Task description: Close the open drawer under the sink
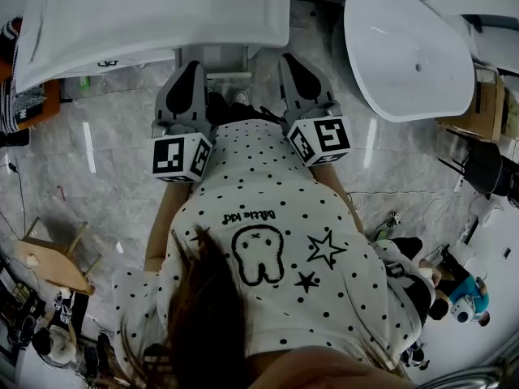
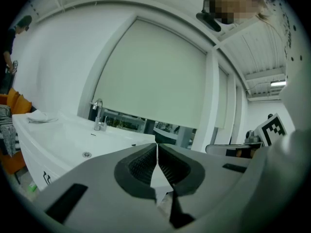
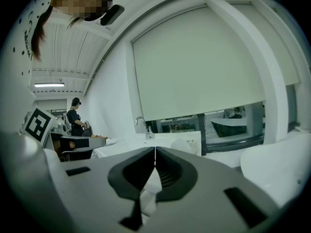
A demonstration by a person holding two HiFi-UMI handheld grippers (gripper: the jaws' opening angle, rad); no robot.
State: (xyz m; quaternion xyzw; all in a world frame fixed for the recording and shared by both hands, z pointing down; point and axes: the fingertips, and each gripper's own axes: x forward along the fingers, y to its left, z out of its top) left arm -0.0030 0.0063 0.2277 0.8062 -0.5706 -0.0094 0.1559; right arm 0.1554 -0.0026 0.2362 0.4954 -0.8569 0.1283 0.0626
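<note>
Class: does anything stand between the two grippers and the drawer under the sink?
Nothing visible does. The left gripper and right gripper, both shut and empty, point at what looks like the drawer jutting out below the sink. Their tips are close to its front, and only marble floor shows around them.

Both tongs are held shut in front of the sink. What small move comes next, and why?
Probably lower both, to bring the drawer into view. The left tongs and right tongs are shut and empty, and they look over the top of the sink; neither gripper view shows the drawer.
</note>
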